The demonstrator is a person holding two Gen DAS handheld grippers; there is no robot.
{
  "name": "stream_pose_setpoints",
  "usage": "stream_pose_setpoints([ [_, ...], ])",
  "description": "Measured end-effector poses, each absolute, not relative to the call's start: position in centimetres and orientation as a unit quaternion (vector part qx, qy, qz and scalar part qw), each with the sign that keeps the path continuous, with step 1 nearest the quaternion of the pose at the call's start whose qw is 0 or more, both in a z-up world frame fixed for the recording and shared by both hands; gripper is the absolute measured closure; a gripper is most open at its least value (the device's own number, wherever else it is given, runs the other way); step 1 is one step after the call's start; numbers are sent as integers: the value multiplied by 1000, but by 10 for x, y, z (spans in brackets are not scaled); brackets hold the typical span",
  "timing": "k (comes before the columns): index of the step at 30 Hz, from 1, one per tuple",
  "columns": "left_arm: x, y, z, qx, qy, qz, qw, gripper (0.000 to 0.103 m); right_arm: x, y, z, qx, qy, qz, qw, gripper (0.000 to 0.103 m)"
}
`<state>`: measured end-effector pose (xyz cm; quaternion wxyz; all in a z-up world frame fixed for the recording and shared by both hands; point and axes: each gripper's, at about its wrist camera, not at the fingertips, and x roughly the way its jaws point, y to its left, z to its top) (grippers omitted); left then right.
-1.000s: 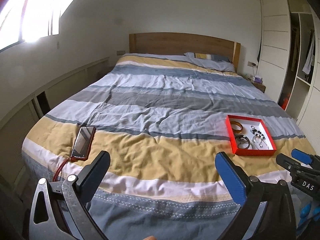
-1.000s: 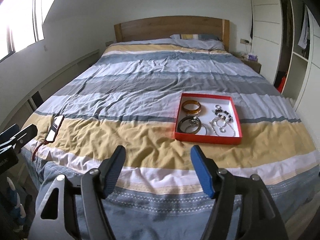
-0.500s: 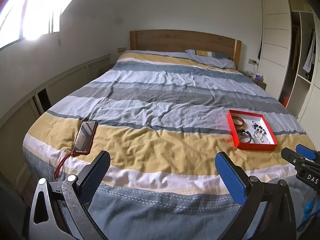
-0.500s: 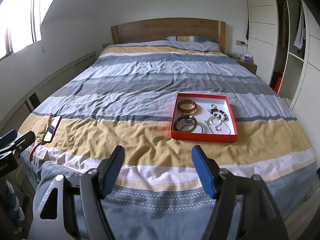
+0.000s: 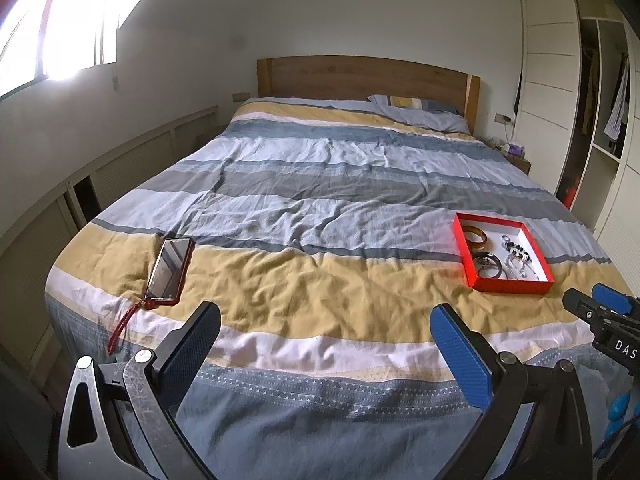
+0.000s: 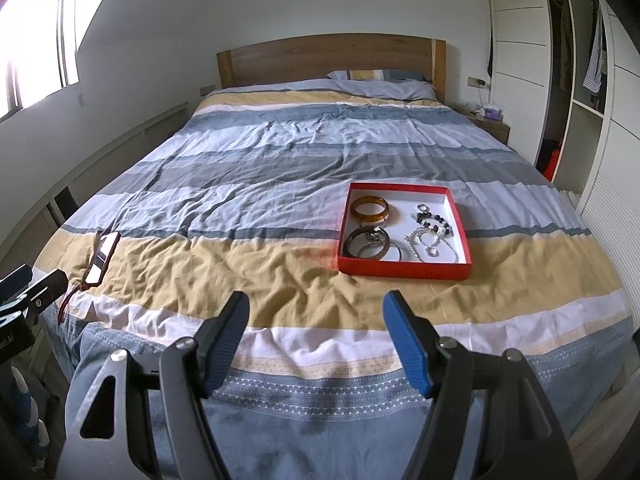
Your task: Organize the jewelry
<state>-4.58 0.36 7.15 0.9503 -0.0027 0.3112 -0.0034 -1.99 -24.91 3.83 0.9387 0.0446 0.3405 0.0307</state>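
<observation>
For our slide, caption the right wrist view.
Open right gripper faces a red cardboard tray of jewelry on a striped bed.

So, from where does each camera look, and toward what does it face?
Left wrist: sits on the left gripper at the bed's foot, faces the headboard; shows its open jaws.
Right wrist: sits on the right gripper, faces the same way; shows its open jaws.
Shared: the striped bed, the red box of jewelry, the phone.

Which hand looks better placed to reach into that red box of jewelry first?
Probably the right. The right gripper faces the red box almost straight ahead with open, empty jaws; the left gripper sees it far off to the side.
</observation>
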Motion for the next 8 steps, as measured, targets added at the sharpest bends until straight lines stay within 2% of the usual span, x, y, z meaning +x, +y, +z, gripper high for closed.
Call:
stream_pose_setpoints([
  [8,-44,7,66,-5,320,-7,947,1,-21,-255,36,46,340,21,939,35],
])
